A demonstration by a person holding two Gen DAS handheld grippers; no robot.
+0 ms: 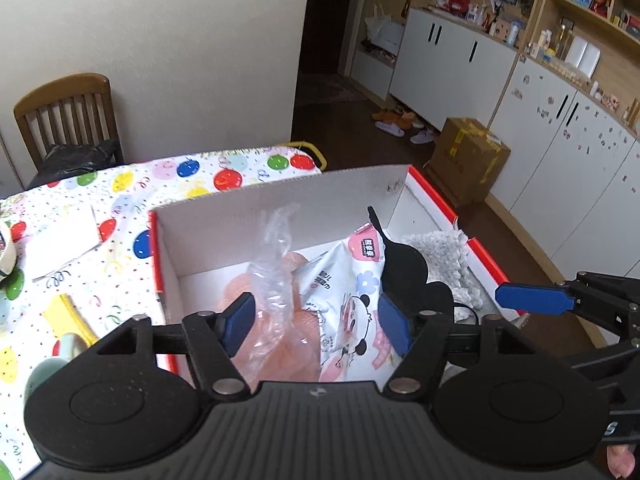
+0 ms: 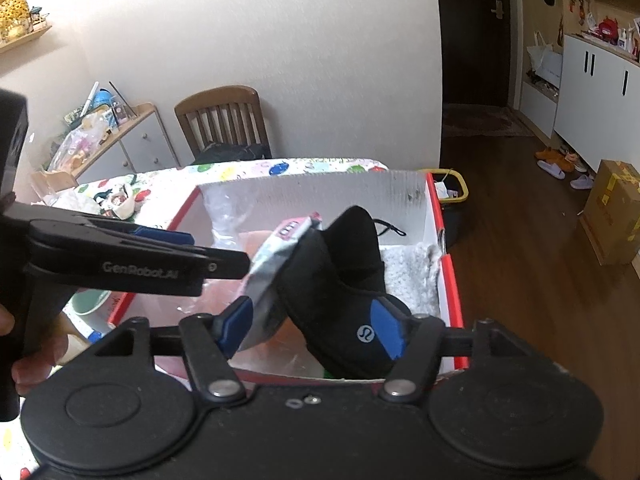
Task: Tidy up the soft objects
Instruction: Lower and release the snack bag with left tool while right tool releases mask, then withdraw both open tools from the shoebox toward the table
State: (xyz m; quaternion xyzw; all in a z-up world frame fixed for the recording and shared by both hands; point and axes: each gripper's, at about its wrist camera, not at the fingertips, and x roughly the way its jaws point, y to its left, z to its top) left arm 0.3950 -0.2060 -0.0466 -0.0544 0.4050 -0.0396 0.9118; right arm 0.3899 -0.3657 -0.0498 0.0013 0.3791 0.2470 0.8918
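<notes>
Hovering mid-frame over red-rimmed white cardboard box (image 1: 280, 200), left gripper (image 1: 316, 322) and right gripper (image 2: 310, 326), jaws spread; inside: black fabric pouch (image 2: 340, 280), white panda-print packet (image 1: 348, 280).

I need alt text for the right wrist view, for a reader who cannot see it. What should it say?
The open right gripper hovers over a red-edged cardboard box holding a black fabric item, a printed soft packet, a white fluffy cloth and a clear plastic bag. The left gripper reaches in from the left. A wooden chair stands behind the table.
</notes>
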